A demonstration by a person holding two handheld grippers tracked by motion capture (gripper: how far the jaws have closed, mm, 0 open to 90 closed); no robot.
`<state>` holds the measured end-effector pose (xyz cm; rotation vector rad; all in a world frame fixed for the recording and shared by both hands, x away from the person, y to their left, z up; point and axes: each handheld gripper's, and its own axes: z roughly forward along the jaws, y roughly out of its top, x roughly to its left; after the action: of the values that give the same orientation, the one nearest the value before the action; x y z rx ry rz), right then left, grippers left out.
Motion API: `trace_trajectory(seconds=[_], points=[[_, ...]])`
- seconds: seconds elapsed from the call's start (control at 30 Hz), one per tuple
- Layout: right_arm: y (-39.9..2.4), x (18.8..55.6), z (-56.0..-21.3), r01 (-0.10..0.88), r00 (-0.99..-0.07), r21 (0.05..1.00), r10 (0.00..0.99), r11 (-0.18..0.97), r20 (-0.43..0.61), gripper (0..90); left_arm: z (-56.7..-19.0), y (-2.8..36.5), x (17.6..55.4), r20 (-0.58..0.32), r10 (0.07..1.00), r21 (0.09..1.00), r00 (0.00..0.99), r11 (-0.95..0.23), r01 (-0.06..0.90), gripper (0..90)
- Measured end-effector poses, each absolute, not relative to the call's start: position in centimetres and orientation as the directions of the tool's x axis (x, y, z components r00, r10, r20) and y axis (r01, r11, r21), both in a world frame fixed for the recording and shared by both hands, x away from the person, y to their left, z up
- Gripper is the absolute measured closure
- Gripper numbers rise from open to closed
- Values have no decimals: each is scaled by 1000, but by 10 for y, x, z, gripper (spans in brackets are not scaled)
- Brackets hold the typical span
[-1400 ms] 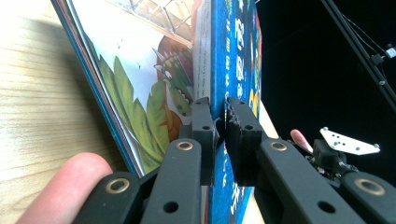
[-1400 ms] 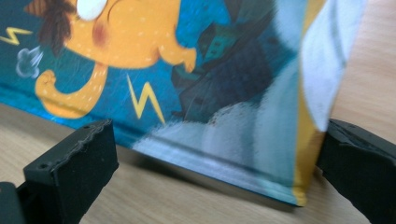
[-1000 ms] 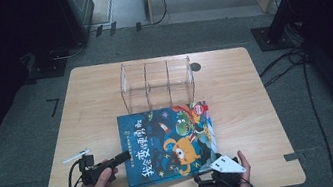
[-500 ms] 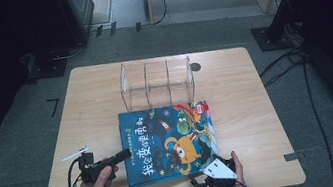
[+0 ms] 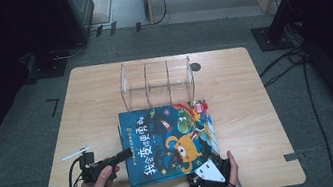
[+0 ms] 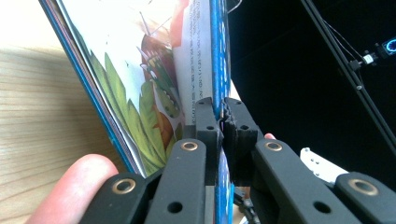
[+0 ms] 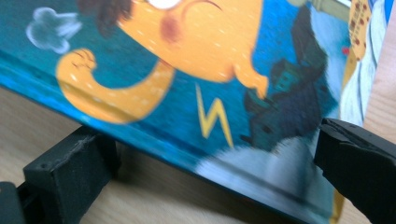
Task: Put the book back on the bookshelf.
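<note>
A: Where does the book sit?

B: The blue hardcover picture book [image 5: 169, 141], with an orange one-eyed monster and yellow lettering on its cover, lies near the middle of the light wooden desk [image 5: 238, 112], its bottom edge close to the desk's near edge and its top edge just in front of the clear acrylic three-bay organiser [image 5: 156, 82] toward the far edge.

A: What is the left gripper doing?

B: The left gripper [image 5: 126, 154] comes in from the near left corner, lying level, and reaches the book's left edge. In the left gripper view its jaws are clamped tight on the blue front cover [image 6: 217, 56], which stands lifted off the pages; a leafy illustrated inner page [image 6: 140, 93] shows beside it. A fingertip [image 6: 74, 186] of the holding hand sits low at the left of that view.

A: And the right one?

B: The right gripper [image 5: 206, 165], with its grey three-cornered plate on top, rests at the book's near right corner, held from the near edge. In the right gripper view its jaws stand wide apart, one low beside the book's bottom edge [image 7: 154, 140] above the desk, the other at the corner by the grey cloud. Neither pad visibly presses on the book.

A: Anything else about?

B: A small dark round hole [image 5: 195, 66] lies in the desk just right of the organiser.
</note>
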<state>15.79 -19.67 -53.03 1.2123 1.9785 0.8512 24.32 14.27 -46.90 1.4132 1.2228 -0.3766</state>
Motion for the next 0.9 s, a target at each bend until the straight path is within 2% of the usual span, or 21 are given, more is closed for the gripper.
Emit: trace_trajectory(seconds=[0.3,0.67,0.8,0.9], points=[[-179,156,-533,429,-322,811,906,398,-274,7,-469,136,241,-795,446,529,412,175,831,865],[-178,148,-535,357,-359,832,885,424,-297,218,-487,136,250,-772,508,505,382,125,854,793],[-178,146,-535,352,-373,836,882,422,-288,242,-488,135,250,-738,549,526,392,104,844,764],[-178,146,-535,344,-396,833,871,433,-289,253,-486,131,249,-672,617,560,410,62,826,726]])
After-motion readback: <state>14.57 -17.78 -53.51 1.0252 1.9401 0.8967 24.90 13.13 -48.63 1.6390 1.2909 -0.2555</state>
